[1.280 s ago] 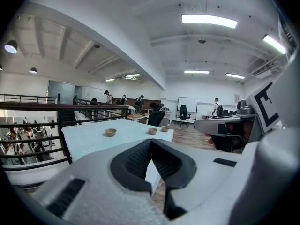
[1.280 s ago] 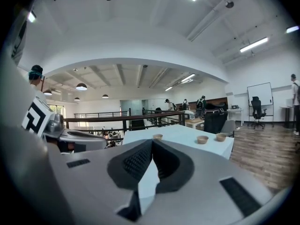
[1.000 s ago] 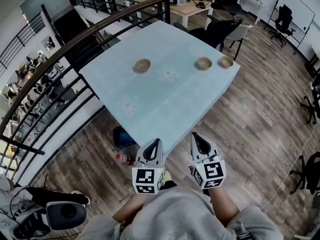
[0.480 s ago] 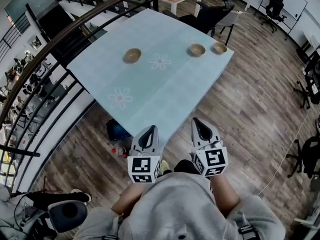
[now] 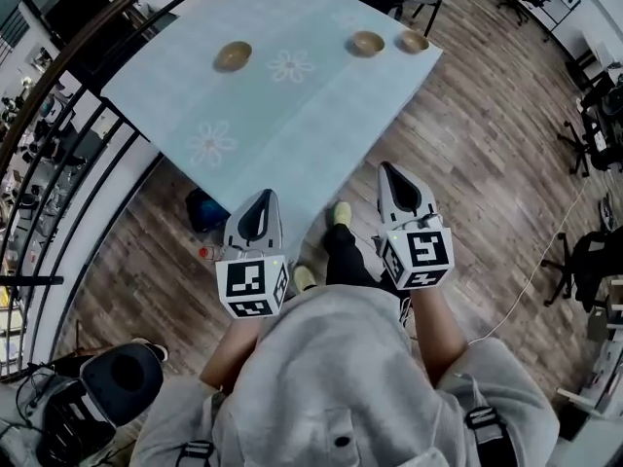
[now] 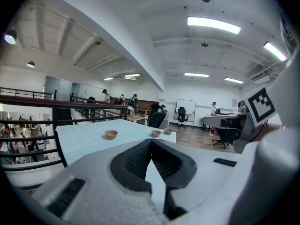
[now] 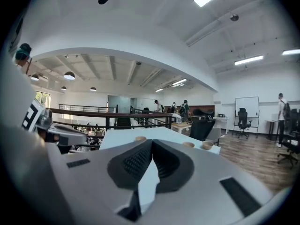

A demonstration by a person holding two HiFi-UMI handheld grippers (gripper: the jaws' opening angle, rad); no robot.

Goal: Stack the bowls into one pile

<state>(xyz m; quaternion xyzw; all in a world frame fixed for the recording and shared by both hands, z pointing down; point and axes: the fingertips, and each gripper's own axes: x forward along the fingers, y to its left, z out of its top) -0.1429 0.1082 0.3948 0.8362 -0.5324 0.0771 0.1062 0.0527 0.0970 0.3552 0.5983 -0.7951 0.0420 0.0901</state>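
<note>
Tan bowls, three of them, sit on the desk [image 5: 292, 115], which is covered in a pale blue cloth with flower prints. All three are well ahead of both grippers and none is stacked yet. The lone bowl [image 5: 233, 55] lies ahead of the left gripper [image 5: 261, 198] and a little to its left. The middle bowl [image 5: 367, 43] and the corner bowl [image 5: 413, 41] lie near each other ahead of the right gripper [image 5: 389, 170], the corner bowl close to the desk's far edge.

Each gripper has its jaws brought together at the tips, with nothing between them. Both are held over the wooden floor, short of the desk's near corner, so the task looks not yet begun.

The main risk is at the corner bowl. A gripper reaching it with its jaws together, or from the near side, could push it off the edge instead of taking its rim. The bowls look light, so a glancing touch might slide one along the cloth or drag the cloth into folds. A grip on only a thin part of a rim could let a bowl tip and fall on the way to the pile.
</note>
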